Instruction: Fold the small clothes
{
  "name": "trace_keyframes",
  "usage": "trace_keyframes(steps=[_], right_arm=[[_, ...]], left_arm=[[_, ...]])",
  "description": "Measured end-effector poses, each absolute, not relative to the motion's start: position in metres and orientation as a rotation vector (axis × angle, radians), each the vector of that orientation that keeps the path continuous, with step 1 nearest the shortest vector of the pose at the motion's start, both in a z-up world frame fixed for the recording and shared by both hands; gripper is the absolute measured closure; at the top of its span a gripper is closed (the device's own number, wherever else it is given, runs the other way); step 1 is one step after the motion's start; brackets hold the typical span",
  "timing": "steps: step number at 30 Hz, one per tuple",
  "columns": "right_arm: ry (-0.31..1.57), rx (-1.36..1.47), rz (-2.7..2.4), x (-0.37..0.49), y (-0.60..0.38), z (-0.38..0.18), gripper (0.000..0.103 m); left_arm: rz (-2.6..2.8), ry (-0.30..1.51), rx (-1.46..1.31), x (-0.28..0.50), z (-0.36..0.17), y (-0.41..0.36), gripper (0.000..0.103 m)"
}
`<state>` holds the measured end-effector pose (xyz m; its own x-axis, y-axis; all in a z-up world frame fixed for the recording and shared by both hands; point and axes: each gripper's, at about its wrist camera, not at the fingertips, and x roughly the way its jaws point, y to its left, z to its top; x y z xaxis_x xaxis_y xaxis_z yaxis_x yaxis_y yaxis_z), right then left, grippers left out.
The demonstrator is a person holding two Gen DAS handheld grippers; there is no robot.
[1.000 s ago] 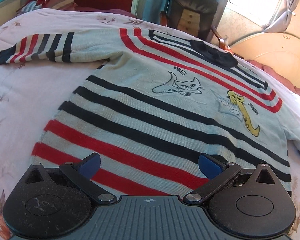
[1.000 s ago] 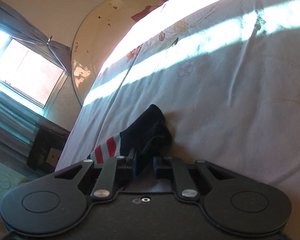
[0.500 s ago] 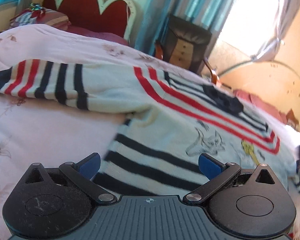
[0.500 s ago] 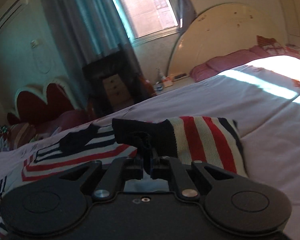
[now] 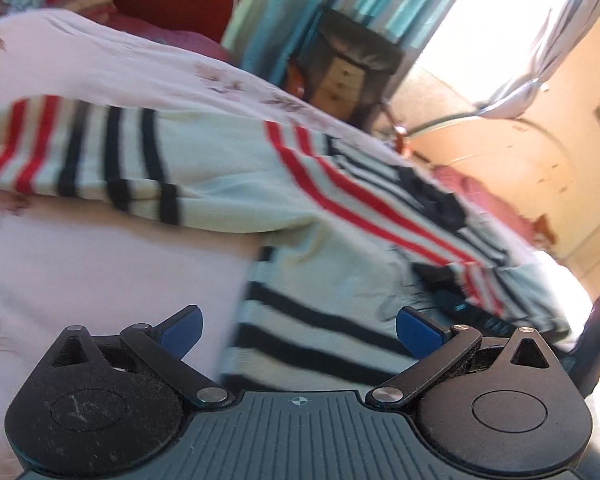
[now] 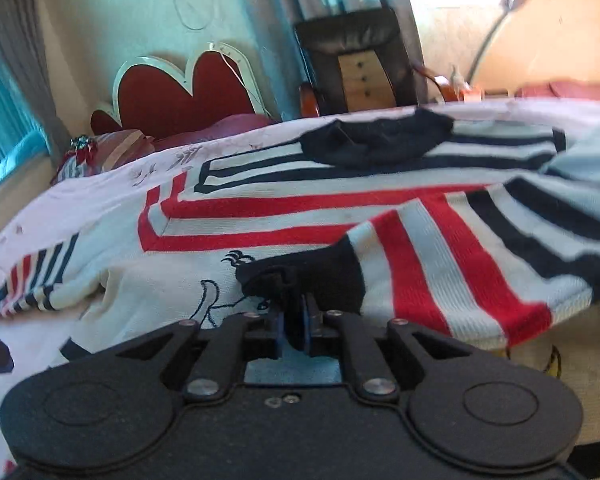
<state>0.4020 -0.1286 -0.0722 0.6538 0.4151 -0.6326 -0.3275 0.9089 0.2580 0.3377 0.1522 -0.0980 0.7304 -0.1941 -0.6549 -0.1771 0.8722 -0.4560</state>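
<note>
Two hand-held grippers over one striped sweater [image 5: 340, 216], spread front-up on the bed [image 5: 100, 264].

Right hand-held gripper [image 6: 294, 316] clenched on the dark cuff [image 6: 300, 276] of the right sleeve [image 6: 452, 264]. A second ago held low at the bed's far side with bare sheet ahead; now carried up and across, sleeve draped over the chest, red and navy bands lying across the red chest stripes. Cat drawing [image 6: 220, 296] partly covered beside the cuff. Dark collar [image 6: 376, 140] visible beyond, undisturbed.

Left hand-held gripper [image 5: 298, 330] released, blue pads [image 5: 414, 334] wide apart, nothing between them. Earlier centred over the hem; now shifted toward the left sleeve [image 5: 80, 152], which lies stretched straight out on the bed, not yet folded. Left view blurred, so exact height above the fabric not readable.

Meaning for the task: first sleeve fold nearly made, judged by the drape; cuff not yet let go. Likely next: set the cuff down flat, then pick up the left sleeve. Risk: knit slack, sleeve prone to bunching or sliding back on release.
</note>
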Motion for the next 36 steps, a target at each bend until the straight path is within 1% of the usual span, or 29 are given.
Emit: trace_keyframes(steps=[1,2,3,4,6,9,13,14,15,16,18,21,24,27,28,32,35,36], right_arm=[[0.746,0.114,0.429,0.397,-0.131,-0.069,0.076],[0.728,0.114,0.425,0.389,-0.135,-0.063,0.072],[0.697,0.117,0.42,0.38,-0.143,-0.057,0.066],[0.67,0.128,0.409,0.373,-0.152,-0.054,0.065],[0.65,0.189,0.374,0.358,-0.179,-0.046,0.066],[0.643,0.315,0.276,0.345,-0.219,-0.04,0.064],[0.633,0.439,0.166,0.33,-0.266,-0.038,0.063],[0.631,0.481,0.152,0.327,-0.277,-0.039,0.063],[0.633,0.536,0.143,0.326,-0.288,-0.042,0.062],[0.636,0.608,0.135,0.326,-0.299,-0.046,0.06],[0.634,0.759,0.121,0.328,-0.321,-0.057,0.058],[0.609,0.95,0.125,0.335,-0.342,-0.072,0.052],[0.581,1.102,0.139,0.345,-0.354,-0.089,0.052],[0.585,1.192,0.124,0.361,-0.363,-0.104,0.052],[0.588,1.222,0.12,0.368,-0.364,-0.11,0.055],[0.59,1.264,0.094,0.386,-0.369,-0.118,0.056],[0.628,1.221,0.055,0.396,-0.368,-0.116,0.066],[0.647,1.195,0.043,0.399,-0.366,-0.115,0.073]], left_arm=[[-0.045,0.752,-0.548,0.344,-0.098,0.147,0.001],[-0.079,0.744,-0.564,0.352,-0.097,0.142,0.002],[-0.117,0.739,-0.578,0.361,-0.098,0.133,0.014],[-0.162,0.745,-0.596,0.371,-0.1,0.125,0.027],[-0.244,0.778,-0.654,0.395,-0.109,0.105,0.031],[-0.329,0.838,-0.729,0.426,-0.126,0.071,0.031],[-0.31,0.866,-0.702,0.457,-0.14,0.034,0.031],[-0.305,0.854,-0.685,0.463,-0.139,0.029,0.036],[-0.306,0.86,-0.652,0.471,-0.138,0.025,0.085],[-0.3,0.878,-0.63,0.477,-0.137,0.022,0.099],[-0.29,0.831,-0.596,0.481,-0.127,0.026,0.099],[-0.262,0.743,-0.51,0.48,-0.102,0.047,0.099],[-0.212,0.719,-0.462,0.482,-0.09,0.074,0.099],[-0.19,0.738,-0.451,0.486,-0.093,0.098,0.099],[-0.194,0.754,-0.44,0.488,-0.096,0.099,0.099],[-0.209,0.797,-0.411,0.493,-0.113,0.09,0.099],[-0.203,0.798,-0.431,0.493,-0.123,0.083,0.099],[-0.199,0.797,-0.445,0.491,-0.125,0.083,0.099]])
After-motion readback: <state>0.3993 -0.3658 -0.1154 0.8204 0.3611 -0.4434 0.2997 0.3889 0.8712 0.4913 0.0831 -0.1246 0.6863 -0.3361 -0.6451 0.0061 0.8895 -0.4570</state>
